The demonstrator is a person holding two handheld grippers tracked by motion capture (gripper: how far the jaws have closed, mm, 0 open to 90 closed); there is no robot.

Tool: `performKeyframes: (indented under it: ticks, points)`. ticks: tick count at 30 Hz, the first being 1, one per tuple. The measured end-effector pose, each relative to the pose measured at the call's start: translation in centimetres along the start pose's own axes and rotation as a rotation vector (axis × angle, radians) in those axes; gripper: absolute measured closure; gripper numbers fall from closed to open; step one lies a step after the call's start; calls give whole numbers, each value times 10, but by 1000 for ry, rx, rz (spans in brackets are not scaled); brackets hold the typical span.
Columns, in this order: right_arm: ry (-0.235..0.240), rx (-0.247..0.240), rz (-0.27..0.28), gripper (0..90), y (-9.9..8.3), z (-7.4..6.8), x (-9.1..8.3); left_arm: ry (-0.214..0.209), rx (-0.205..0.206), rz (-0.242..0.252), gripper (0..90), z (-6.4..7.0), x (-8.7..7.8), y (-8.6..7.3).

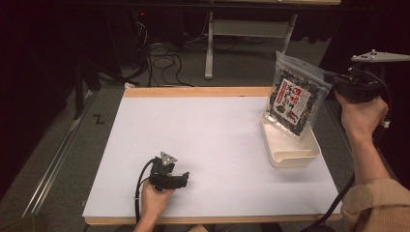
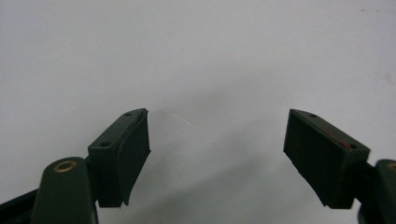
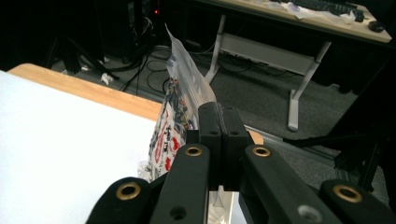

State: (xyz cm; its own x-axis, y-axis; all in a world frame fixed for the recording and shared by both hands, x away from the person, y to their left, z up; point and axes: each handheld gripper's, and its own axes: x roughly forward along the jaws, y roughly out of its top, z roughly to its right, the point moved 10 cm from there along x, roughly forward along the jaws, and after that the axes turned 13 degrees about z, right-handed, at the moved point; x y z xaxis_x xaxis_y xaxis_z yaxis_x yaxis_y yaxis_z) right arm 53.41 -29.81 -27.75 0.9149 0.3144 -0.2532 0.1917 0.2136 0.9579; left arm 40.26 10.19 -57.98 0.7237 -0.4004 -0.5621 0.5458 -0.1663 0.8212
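clear red-and-dark-printed bag [image 1: 295,99], cream tray [image 1: 290,153], black tongs [image 3: 219,122]

Bag [image 1: 295,99] above tray [image 1: 290,154], right of table [image 1: 203,140].

The pouch [image 1: 296,99] was glossy, crinkled clear plastic with a printed label. The tray [image 1: 290,155] looked like smooth cream plastic. The bench [image 1: 203,140] had a matt white top edged in pale wood.

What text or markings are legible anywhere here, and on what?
Snack bag held by the right gripper over the white tray: large red characters on a white label, too blurred to read.
Floor left of the table: a black mark like "Z".
Nothing else readable.
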Motion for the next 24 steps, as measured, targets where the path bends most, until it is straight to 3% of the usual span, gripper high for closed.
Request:
performKeyframes:
  ticks: [11,24]
  points:
    - [-21,-17,-4,900,-1,1,-1,4,7,-1,230,1,0,0]
    - [-17,-14,-41,900,-33,-1,19,8,2,0,230,0,-1,0]
